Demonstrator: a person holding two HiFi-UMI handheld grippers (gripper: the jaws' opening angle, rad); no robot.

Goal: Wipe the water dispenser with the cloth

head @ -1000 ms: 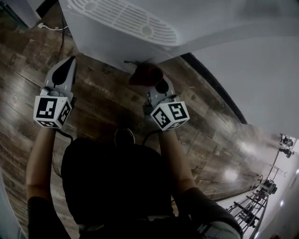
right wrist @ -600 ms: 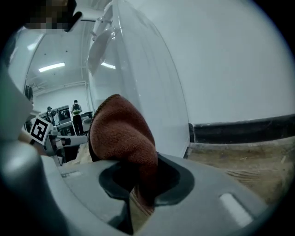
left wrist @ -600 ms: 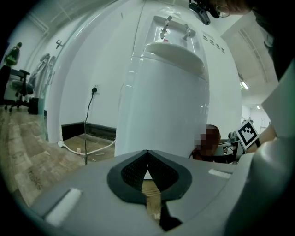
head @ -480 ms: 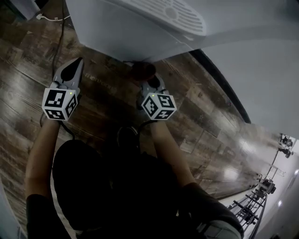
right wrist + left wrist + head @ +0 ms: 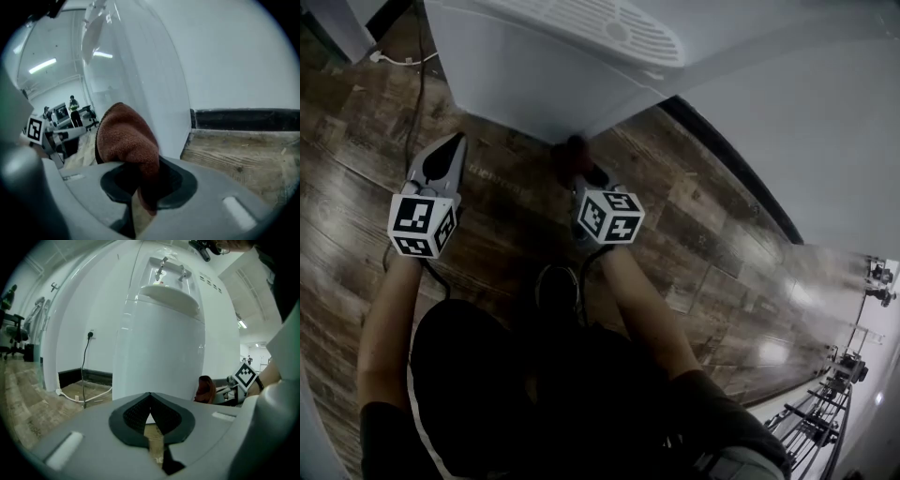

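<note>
The white water dispenser [image 5: 544,75] stands on the wood floor ahead of me, its taps and drip tray showing high up on the water dispenser [image 5: 164,333]. My right gripper [image 5: 578,161] is shut on a reddish-brown cloth [image 5: 129,140], which is pressed against the low front corner of the water dispenser [image 5: 140,79]. The cloth [image 5: 573,150] shows as a dark red lump at that corner. My left gripper [image 5: 450,145] hangs to the left, shut and holding nothing, a short way in front of the cabinet. From the left gripper view, the cloth [image 5: 205,389] sits to the right.
A white power strip [image 5: 382,56] and black cable [image 5: 86,366] lie on the floor left of the dispenser. A black skirting board [image 5: 741,178] runs along the white wall at the right. Dark wood floor [image 5: 356,169] lies all around.
The right gripper and its cloth have slid left and lower along the dispenser's base corner. The left gripper has stayed about where it was.
</note>
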